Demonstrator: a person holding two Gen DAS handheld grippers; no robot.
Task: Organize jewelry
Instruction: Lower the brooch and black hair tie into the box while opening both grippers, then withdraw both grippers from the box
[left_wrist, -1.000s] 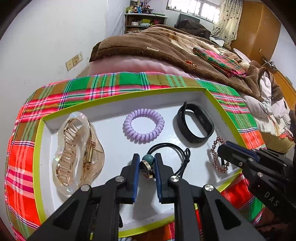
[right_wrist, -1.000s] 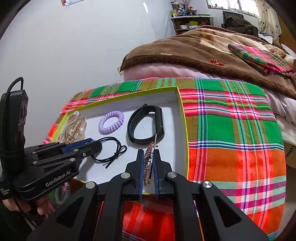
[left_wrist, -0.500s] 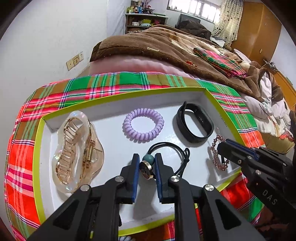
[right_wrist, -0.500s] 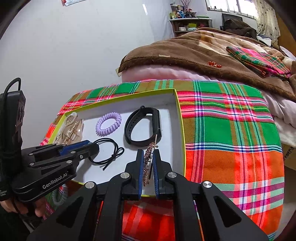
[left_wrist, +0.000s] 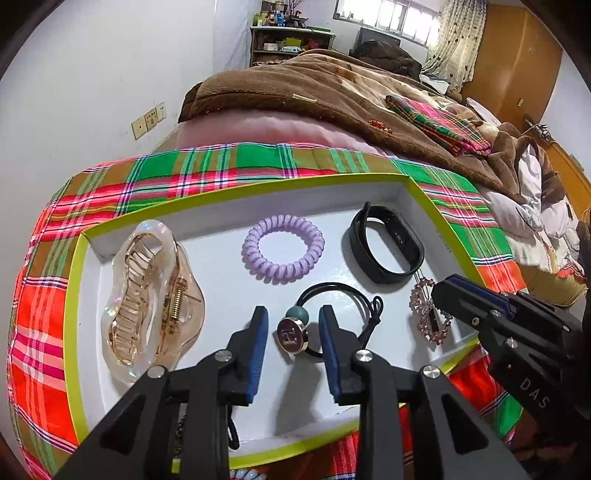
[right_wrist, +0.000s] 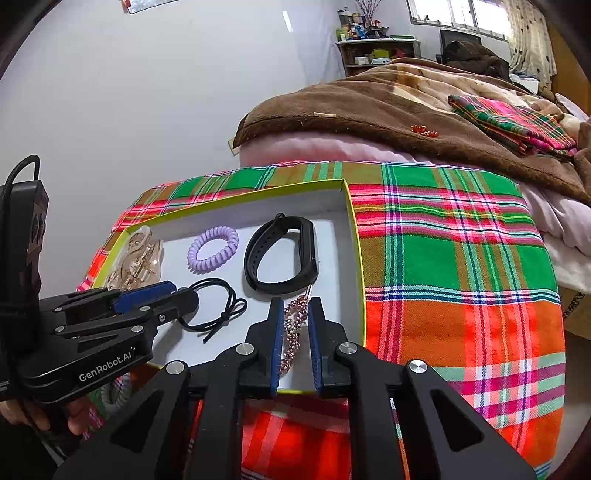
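The black hair tie lay in the lower middle of the left wrist frame, on the white floor of the yellow-rimmed tray. Its round charm and teal bead sat directly between the blue pads of the left gripper, which stood wide apart with a gap on each side of the charm. The tie's cord loop ran away from the charm toward the upper right, ending in a knot.

Right of it, the beaded pink clip lay lengthwise between the fingers of the right gripper, its long axis running along them; those fingers were narrowly parted, and contact could not be told.

Further up the frame lay the purple coil tie and the black band; the clear claw clip filled the left.

Judging by this, each gripper was nearest its own piece and needed only to back straight out.
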